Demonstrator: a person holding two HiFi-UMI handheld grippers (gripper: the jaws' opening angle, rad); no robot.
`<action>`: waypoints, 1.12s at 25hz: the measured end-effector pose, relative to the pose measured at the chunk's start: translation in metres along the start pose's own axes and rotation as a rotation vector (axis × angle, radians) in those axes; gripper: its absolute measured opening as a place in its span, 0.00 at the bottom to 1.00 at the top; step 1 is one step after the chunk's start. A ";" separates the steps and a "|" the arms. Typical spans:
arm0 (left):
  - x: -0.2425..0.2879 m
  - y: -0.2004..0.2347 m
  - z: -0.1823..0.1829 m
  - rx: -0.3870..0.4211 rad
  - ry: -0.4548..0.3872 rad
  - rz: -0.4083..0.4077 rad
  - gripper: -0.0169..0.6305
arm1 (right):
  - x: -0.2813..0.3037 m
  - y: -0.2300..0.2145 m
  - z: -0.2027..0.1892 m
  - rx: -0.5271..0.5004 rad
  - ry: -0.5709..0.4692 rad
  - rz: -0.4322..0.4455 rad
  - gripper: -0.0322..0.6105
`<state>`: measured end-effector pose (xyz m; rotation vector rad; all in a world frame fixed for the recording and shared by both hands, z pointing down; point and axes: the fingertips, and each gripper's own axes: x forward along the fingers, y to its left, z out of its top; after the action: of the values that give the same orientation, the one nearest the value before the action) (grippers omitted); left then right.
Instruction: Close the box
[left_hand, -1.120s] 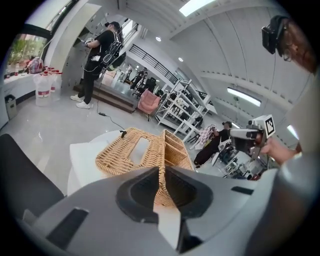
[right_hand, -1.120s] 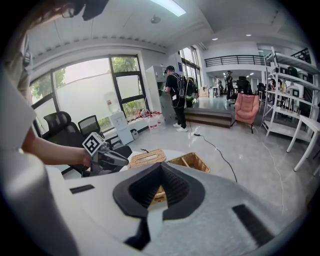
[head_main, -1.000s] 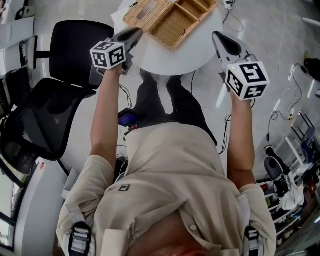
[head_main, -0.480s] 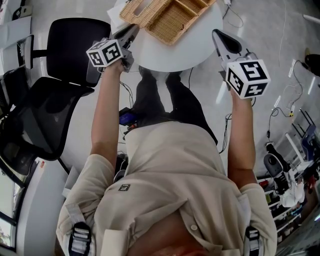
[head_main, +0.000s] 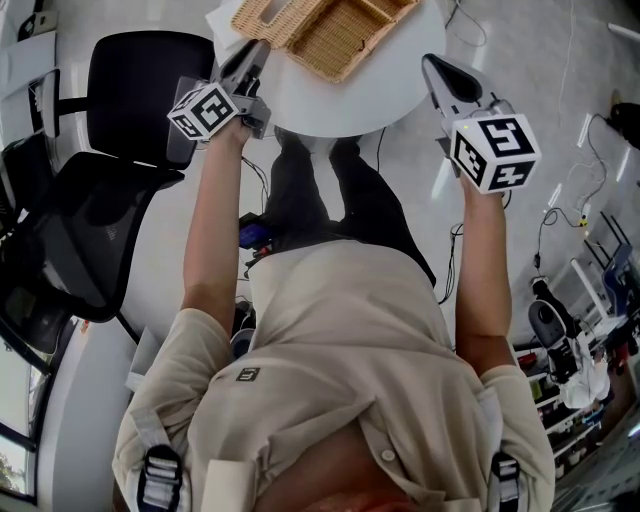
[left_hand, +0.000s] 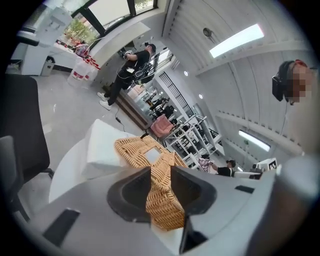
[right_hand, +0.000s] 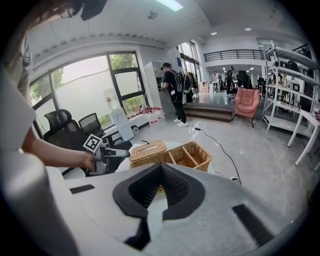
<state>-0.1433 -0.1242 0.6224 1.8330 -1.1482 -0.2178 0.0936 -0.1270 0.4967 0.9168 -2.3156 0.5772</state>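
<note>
An open wicker box (head_main: 350, 35) with compartments sits on the round white table (head_main: 330, 105). Its lid (head_main: 270, 20), which has a square hole, lies folded out to the left. My left gripper (head_main: 255, 50) is at the table's left edge, right at the lid's near corner. In the left gripper view its jaws (left_hand: 160, 172) stand a narrow gap apart, and the lid's wicker edge (left_hand: 162, 200) shows in that gap; contact cannot be judged. My right gripper (head_main: 432, 65) hangs off the table's right side, well short of the box (right_hand: 187, 155), and its jaws (right_hand: 161, 167) meet, empty.
A white block (left_hand: 105, 150) lies on the table beside the lid. Two black office chairs (head_main: 140, 90) (head_main: 70, 240) stand left of the table. Cables and equipment (head_main: 570, 340) litter the floor at right. A person (right_hand: 175, 92) stands far across the room.
My left gripper has moved up and left, closing in on the lid's corner. The right gripper has barely shifted.
</note>
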 end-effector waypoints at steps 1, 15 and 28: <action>-0.001 0.002 0.000 -0.010 -0.012 0.005 0.18 | 0.001 0.000 -0.001 0.000 0.001 0.001 0.04; -0.002 0.020 0.002 -0.207 -0.132 -0.002 0.18 | 0.010 0.002 -0.015 0.010 0.023 0.010 0.04; 0.005 0.032 0.001 -0.263 -0.139 0.003 0.18 | 0.015 0.002 -0.020 0.020 0.034 0.011 0.04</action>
<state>-0.1615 -0.1329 0.6484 1.6029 -1.1581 -0.4778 0.0907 -0.1210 0.5208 0.8976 -2.2890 0.6172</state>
